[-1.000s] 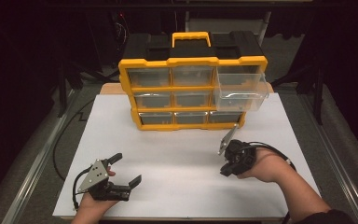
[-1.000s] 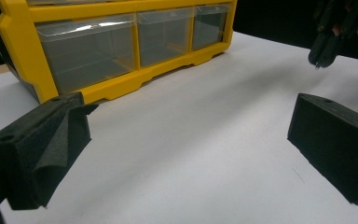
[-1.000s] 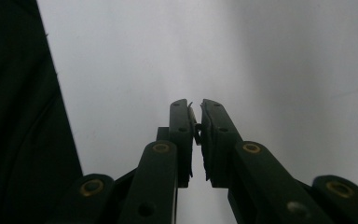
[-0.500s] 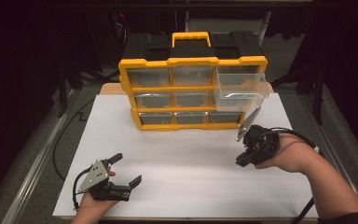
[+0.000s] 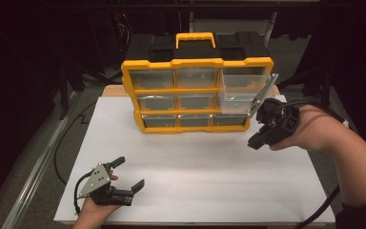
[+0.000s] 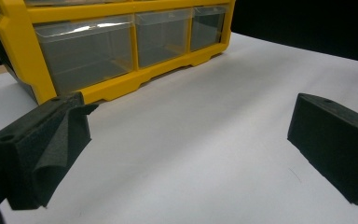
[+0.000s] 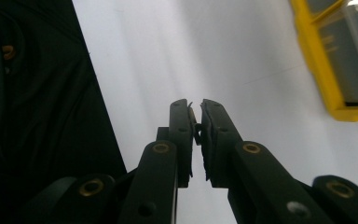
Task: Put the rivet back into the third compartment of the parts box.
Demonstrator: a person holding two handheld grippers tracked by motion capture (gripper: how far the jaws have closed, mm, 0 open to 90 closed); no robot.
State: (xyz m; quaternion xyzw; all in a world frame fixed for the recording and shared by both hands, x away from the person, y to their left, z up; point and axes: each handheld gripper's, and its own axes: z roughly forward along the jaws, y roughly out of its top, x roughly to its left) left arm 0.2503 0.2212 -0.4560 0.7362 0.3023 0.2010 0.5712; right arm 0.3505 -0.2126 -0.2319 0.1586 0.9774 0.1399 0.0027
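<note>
- Board (image 5: 209, 167), white, flat under both grippers and spreading well past each; seen pale and bare ahead of the jaws in the left gripper view (image 6: 191, 116) and the right gripper view (image 7: 168, 46).
- Organizer (image 5: 195, 62), yellow frame with a black back and rows of clear drawers, standing upright on the board's far part; well ahead of the left gripper, just beyond and to the left of the right gripper. Bottom row up ahead and to the left in the left gripper view (image 6: 121, 84); one yellow corner at the upper right edge of the right gripper view (image 7: 326, 93).
- Drawer (image 5: 240, 90), clear, top right slot, pulled partway out toward the person; just above and beyond the right gripper, overlapped by its grey plate in the high view, contact impossible to tell.
- Right gripper (image 5: 253, 142), held off the board in the right hand, tips aimed down and toward the person, away from the drawer; jaws pressed nearly together (image 7: 196, 105), only a sliver of gap, a tiny dark speck between the pads too small to make out.
- Left gripper (image 5: 129, 172), low on the board's near left part in the left hand, well apart from the organizer; jaws spread wide (image 6: 186, 140), nothing between them but bare board.
</note>
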